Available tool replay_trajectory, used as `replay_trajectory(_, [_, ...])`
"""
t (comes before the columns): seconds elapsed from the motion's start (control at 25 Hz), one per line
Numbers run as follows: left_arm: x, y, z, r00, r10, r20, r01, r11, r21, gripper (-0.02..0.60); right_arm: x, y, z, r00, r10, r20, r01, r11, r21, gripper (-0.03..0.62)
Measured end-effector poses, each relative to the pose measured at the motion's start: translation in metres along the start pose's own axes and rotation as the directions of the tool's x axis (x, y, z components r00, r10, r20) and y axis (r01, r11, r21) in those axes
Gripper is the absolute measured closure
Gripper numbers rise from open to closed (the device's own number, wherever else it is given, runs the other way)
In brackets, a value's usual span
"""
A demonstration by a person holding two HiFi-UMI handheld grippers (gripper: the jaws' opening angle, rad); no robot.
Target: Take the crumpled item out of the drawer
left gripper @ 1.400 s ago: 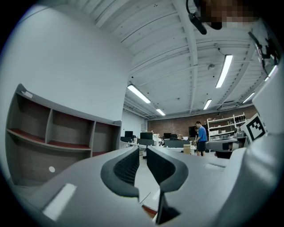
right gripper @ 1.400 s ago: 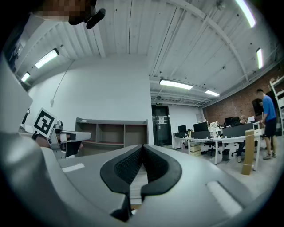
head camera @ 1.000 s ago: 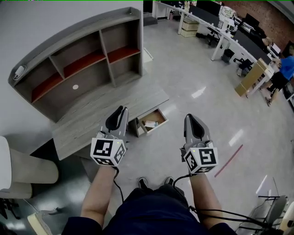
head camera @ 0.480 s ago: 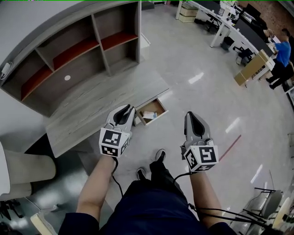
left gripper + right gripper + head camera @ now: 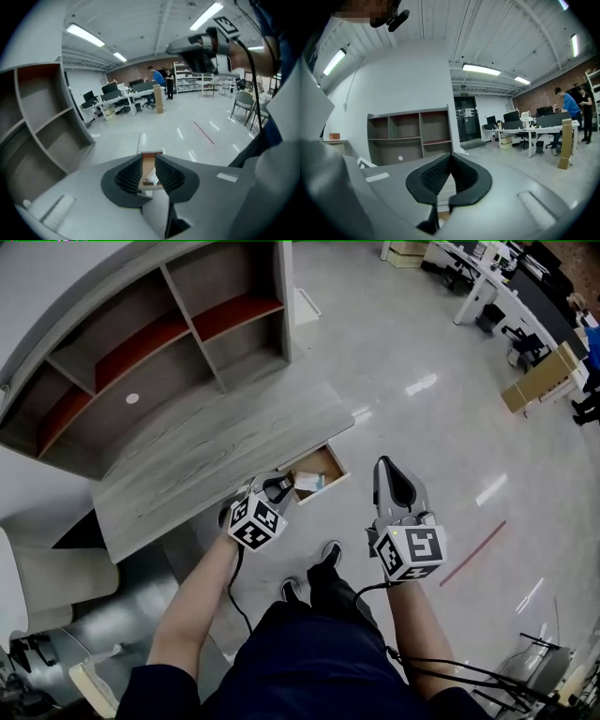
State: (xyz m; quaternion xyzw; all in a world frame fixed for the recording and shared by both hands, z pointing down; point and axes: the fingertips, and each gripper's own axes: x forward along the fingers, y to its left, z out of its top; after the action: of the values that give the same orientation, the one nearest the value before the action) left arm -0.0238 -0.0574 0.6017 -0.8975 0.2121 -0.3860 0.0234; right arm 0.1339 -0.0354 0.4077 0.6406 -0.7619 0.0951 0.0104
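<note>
The open wooden drawer (image 5: 328,462) sticks out from under the desk's front edge. A pale crumpled item (image 5: 307,482) lies inside it. My left gripper (image 5: 278,486) hangs just left of and above the drawer and points at it. In the left gripper view its jaws (image 5: 149,161) stand a little apart, open, framing the drawer (image 5: 148,160) and the white crumpled item (image 5: 151,177) farther off. My right gripper (image 5: 382,466) hovers over the floor to the right of the drawer. Its tips (image 5: 451,157) meet, shut and empty.
The grey wooden desk (image 5: 206,460) carries a shelf unit (image 5: 159,343) with red-lined compartments, also in the right gripper view (image 5: 410,136). A pale chair (image 5: 37,582) stands at the left. My feet (image 5: 328,554) are below the drawer. Office desks and people are far off (image 5: 154,86).
My left gripper has swung forward and down to the drawer, and its jaws have parted slightly. The view has shifted closer to the desk. The right gripper has barely moved.
</note>
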Motion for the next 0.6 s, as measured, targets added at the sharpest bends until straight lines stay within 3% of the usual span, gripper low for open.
replay_trajectory(0.16, [0.047, -0.011, -0.022, 0.987, -0.062, -0.148, 0.080, 0.990, 0.120, 0.522, 0.024, -0.031, -0.009, 0.999, 0.016, -0.030, -0.015, 0.999, 0.033, 0.588])
replay_trajectory(0.36, [0.091, -0.025, -0.052, 0.945, -0.109, -0.307, 0.184, 0.956, 0.228, 0.517, 0.042, -0.062, -0.023, 0.997, 0.030, -0.068, -0.025, 0.997, 0.072, 0.588])
replay_trajectory(0.48, [0.112, -0.032, -0.067, 0.922, -0.123, -0.367, 0.219, 0.947, 0.234, 0.515, 0.049, -0.076, -0.032, 0.996, 0.031, -0.085, -0.022, 0.995, 0.101, 0.588])
replay_trajectory(0.6, [0.134, -0.035, -0.074, 0.913, -0.140, -0.384, 0.217, 0.962, 0.166, 0.515, 0.054, -0.087, -0.042, 0.994, 0.024, -0.106, -0.010, 0.992, 0.126, 0.588])
